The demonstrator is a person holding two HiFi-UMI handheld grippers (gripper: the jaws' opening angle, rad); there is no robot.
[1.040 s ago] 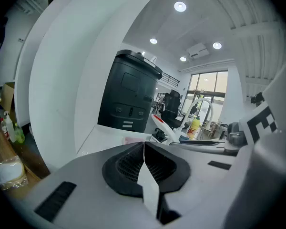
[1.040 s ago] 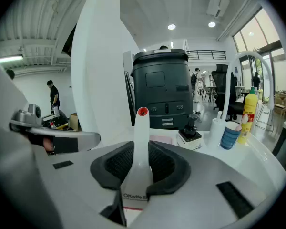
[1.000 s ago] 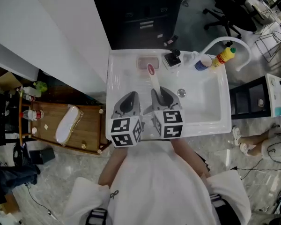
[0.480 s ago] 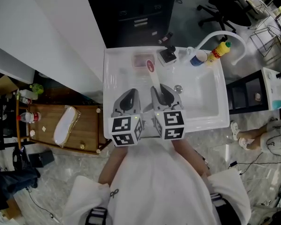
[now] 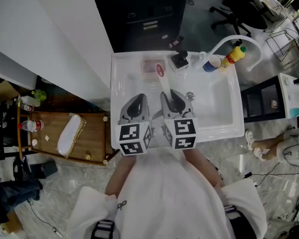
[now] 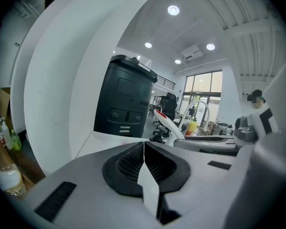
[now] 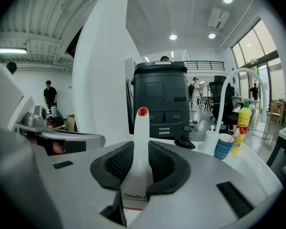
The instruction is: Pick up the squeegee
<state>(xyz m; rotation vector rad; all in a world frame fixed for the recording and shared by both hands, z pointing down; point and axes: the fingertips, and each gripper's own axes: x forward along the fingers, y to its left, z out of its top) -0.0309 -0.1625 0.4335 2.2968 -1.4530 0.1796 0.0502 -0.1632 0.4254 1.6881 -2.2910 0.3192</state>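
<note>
In right tongs [image 7: 142,171], squeegee [image 7: 141,132] lengthwise, handle forward

The squeegee [image 7: 139,166] handle bears print that seems to read "OKwife".

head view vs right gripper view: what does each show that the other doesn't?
Head view only: the sink's drain and the wooden trolley beside the sink. Right gripper view only: the right claw closed on the squeegee handle, with the handle's printed label visible. Both: the squeegee, yellow bottle, blue cup and white faucet.
</note>
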